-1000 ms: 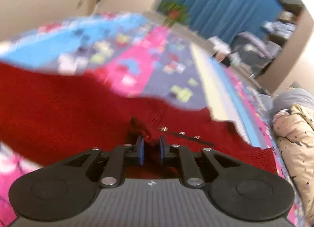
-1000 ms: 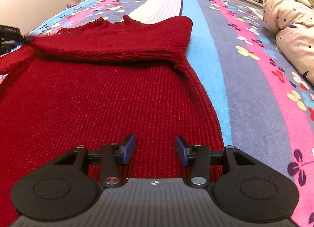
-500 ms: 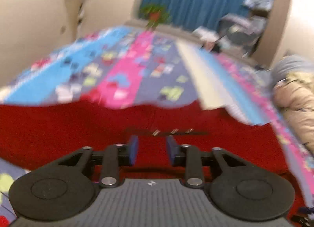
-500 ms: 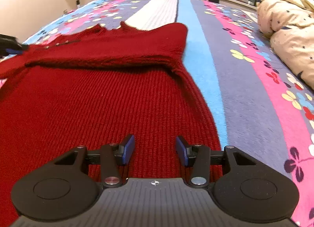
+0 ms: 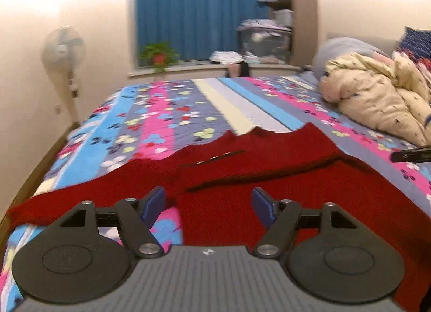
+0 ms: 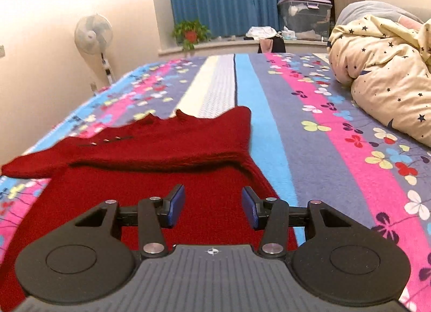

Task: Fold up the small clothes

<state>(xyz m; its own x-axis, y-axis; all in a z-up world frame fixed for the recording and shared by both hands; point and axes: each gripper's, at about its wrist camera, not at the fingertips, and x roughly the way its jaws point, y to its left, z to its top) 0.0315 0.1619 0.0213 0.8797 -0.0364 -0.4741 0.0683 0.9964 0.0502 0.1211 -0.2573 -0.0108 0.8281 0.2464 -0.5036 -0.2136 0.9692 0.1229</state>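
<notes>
From my left wrist, my left gripper (image 5: 207,205) hangs above the dark red ribbed knit sweater (image 5: 269,177) lying flat on the striped floral bedspread (image 5: 161,118); its jaws are opening, nothing between them. From my right wrist, my right gripper (image 6: 213,205) hovers over the sweater's lower part, jaws partly spread, empty.

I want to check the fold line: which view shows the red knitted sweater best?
The right wrist view: the red knitted sweater is sharper there, with the fold's edge running straight across. The left wrist view shows it blurred, fold slanting.
</notes>
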